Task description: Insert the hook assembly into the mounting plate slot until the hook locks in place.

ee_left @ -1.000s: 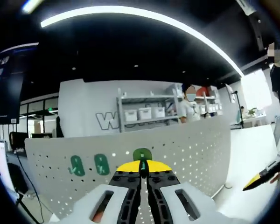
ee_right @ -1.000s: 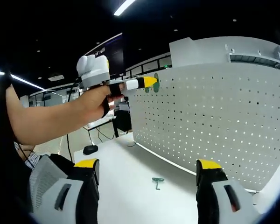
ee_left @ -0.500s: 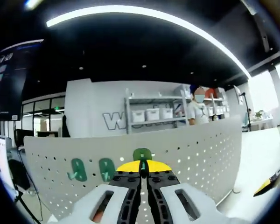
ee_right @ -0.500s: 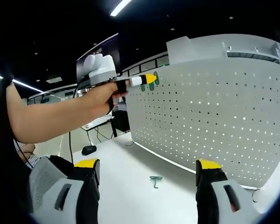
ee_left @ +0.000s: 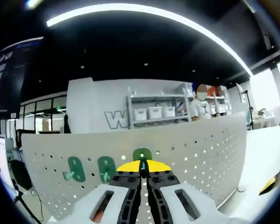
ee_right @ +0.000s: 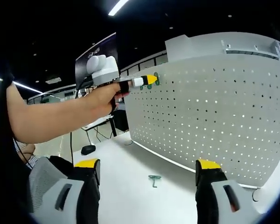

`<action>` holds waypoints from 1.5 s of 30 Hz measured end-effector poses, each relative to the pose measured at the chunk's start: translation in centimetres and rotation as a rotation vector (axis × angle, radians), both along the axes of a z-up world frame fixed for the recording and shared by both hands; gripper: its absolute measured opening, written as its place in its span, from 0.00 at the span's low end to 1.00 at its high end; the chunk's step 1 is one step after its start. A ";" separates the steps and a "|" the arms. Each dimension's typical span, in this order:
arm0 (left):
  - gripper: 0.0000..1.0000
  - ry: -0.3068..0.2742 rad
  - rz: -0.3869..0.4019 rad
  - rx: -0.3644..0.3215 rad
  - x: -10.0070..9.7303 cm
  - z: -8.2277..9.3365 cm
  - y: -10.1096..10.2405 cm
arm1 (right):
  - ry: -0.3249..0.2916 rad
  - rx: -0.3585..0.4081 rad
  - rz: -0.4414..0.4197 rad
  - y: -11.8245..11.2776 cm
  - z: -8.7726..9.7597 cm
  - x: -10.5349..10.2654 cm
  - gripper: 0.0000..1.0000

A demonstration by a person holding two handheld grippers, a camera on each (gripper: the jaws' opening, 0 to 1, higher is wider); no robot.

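Note:
My left gripper (ee_left: 143, 168) is shut on a green hook (ee_left: 142, 154), which sticks up between the yellow jaw tips. It is held close to the upper part of the white perforated mounting plate (ee_left: 196, 149). Two more green hooks (ee_left: 75, 169) (ee_left: 106, 169) hang on the plate to the left of it. In the right gripper view a hand holds the left gripper (ee_right: 150, 80) against the plate's (ee_right: 214, 116) top left corner. My right gripper (ee_right: 148, 169) is open over the table with nothing between its jaws. Another green hook (ee_right: 153, 179) lies on the table beyond it.
The white table (ee_right: 126, 196) runs along the foot of the plate. A dark mouse-like object (ee_right: 87, 149) lies at its far left edge. The person's forearm (ee_right: 42, 116) crosses the left of the right gripper view. Shelves with boxes (ee_left: 151, 114) and a person stand behind the plate.
The left gripper has edged a little closer to the plate's top left corner, still holding the green hook. The right gripper stays open and has hardly moved.

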State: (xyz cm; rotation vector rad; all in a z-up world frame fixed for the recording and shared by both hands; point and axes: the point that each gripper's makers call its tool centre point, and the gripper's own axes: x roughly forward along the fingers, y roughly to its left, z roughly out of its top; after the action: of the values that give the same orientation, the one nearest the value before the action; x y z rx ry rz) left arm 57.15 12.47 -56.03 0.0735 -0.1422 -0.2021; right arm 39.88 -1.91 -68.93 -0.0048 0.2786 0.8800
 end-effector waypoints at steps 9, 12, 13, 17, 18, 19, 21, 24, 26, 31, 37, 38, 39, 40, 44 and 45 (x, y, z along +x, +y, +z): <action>0.02 -0.004 0.006 0.030 0.3 0.1 -0.1 | 0.007 -0.001 -0.001 -0.1 -0.2 0.1 0.82; 0.02 -0.001 0.011 0.040 0.4 -0.1 -0.1 | 0.009 -0.001 -0.001 -0.2 -0.3 0.1 0.82; 0.02 0.000 0.012 0.039 0.4 -0.2 -0.1 | 0.010 -0.002 -0.001 -0.2 -0.3 0.1 0.82; 0.02 -0.003 0.017 0.050 0.4 -0.2 -0.3 | 0.014 -0.001 -0.002 -0.3 -0.4 0.1 0.81; 0.02 -0.002 0.017 0.052 0.4 -0.3 -0.3 | 0.015 -0.002 -0.003 -0.3 -0.4 0.1 0.81; 0.02 -0.001 0.023 0.064 0.5 -0.4 -0.3 | 0.016 -0.002 -0.003 -0.3 -0.5 0.1 0.81; 0.02 -0.002 0.029 0.074 0.5 -0.4 -0.3 | 0.017 -0.002 -0.004 -0.4 -0.5 0.1 0.81; 0.02 -0.007 0.047 0.107 0.6 -0.5 -0.3 | 0.020 -0.001 -0.005 -0.4 -0.6 0.1 0.81; 0.02 -0.008 0.052 0.106 0.6 -0.5 -0.2 | 0.024 -0.003 -0.005 -0.4 -0.7 0.1 0.81; 0.03 -0.011 0.090 0.183 0.7 -0.3 -0.4 | 0.028 -0.001 -0.004 -0.4 -0.8 0.1 0.81; 0.03 -0.009 0.117 0.244 1.0 -0.3 -0.6 | 0.031 0.001 -0.003 -0.3 -1.0 0.1 0.81; 0.03 -0.009 0.119 0.245 1.0 -0.3 -0.6 | 0.032 0.001 -0.003 -0.4 -1.0 0.1 0.80; 0.03 -0.010 0.123 0.250 1.1 -0.3 -0.5 | 0.032 0.001 -0.003 -0.4 -1.0 0.2 0.80; 0.03 -0.012 0.125 0.255 1.1 -0.3 -0.5 | 0.033 0.002 -0.003 -0.4 -1.1 0.1 0.80; 0.04 -0.010 0.132 0.279 1.2 -0.6 -0.5 | 0.034 0.004 -0.006 -0.4 -1.1 0.1 0.80; 0.04 -0.001 0.136 0.288 1.3 -0.8 -0.5 | 0.036 0.005 -0.006 -0.5 -1.1 0.1 0.80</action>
State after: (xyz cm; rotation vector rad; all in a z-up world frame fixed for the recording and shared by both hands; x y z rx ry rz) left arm 58.47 12.02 -56.88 0.3693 -0.1078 -0.0853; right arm 40.00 -2.36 -70.07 0.0167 0.3093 0.8754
